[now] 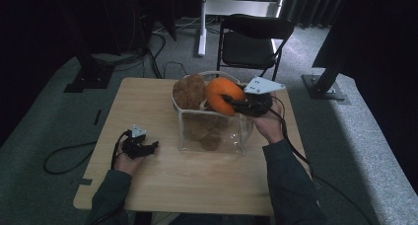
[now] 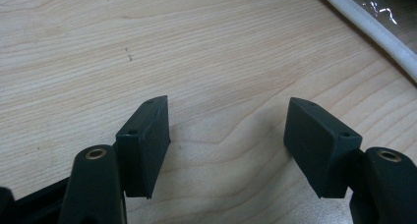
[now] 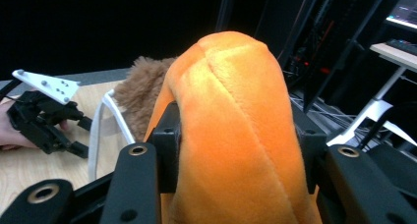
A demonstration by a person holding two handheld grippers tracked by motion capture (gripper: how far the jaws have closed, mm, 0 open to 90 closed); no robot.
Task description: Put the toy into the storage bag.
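High view: right tool squeezes orange plush ball above clear bag, center frame. Brown toy, maybe bear, inside. Left tool wide open, empty, on desk.

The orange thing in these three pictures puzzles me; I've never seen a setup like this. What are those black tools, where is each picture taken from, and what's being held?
A person sits at a wooden table holding hand-worked tongs in each hand. One picture looks down from above; the other two come from cameras riding on each tool. The right tongs are closed on an orange plush toy, held at the top of a clear bag. A brown plush toy sticks out of the bag. The left tongs rest open over bare wood, holding nothing.
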